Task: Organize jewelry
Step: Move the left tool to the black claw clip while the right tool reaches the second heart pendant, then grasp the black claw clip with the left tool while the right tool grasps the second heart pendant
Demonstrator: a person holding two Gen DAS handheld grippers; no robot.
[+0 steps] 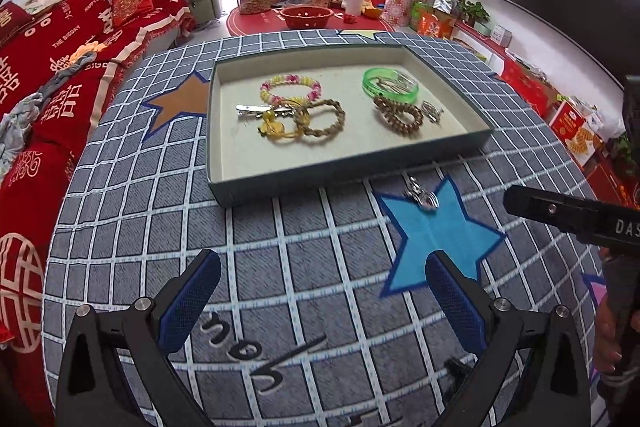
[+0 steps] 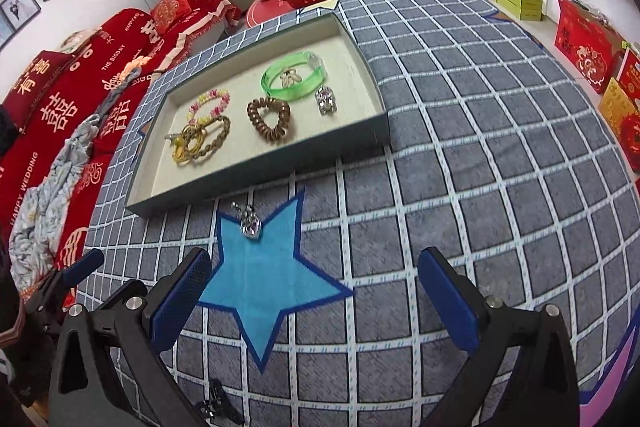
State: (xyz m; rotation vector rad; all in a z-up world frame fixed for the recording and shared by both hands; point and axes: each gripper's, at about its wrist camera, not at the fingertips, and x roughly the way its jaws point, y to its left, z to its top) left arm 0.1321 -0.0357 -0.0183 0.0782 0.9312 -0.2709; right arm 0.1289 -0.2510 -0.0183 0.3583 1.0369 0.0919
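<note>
A shallow grey-green tray (image 1: 224, 163) (image 2: 384, 127) with a cream floor sits on the checked cloth. In it lie a pink-yellow bead bracelet (image 1: 291, 87), a green bangle (image 1: 390, 85) (image 2: 294, 75), a brown coil hair tie (image 1: 398, 115) (image 2: 269, 121), a braided ring (image 1: 320, 117), yellow pieces, a metal clip (image 1: 252, 109) and a silver ornament (image 1: 432, 111) (image 2: 326, 101). A silver heart pendant (image 1: 422, 195) (image 2: 250, 223) lies outside the tray on the blue star. My left gripper (image 1: 324, 291) is open and empty. My right gripper (image 2: 316, 291) is open and empty, just short of the pendant.
A black clip (image 2: 218, 405) lies on the cloth near me. A red sofa (image 1: 48, 75) runs along the left. A red table with a red bowl (image 1: 306, 17) and jars stands beyond. Gift boxes (image 2: 584, 47) line the right wall.
</note>
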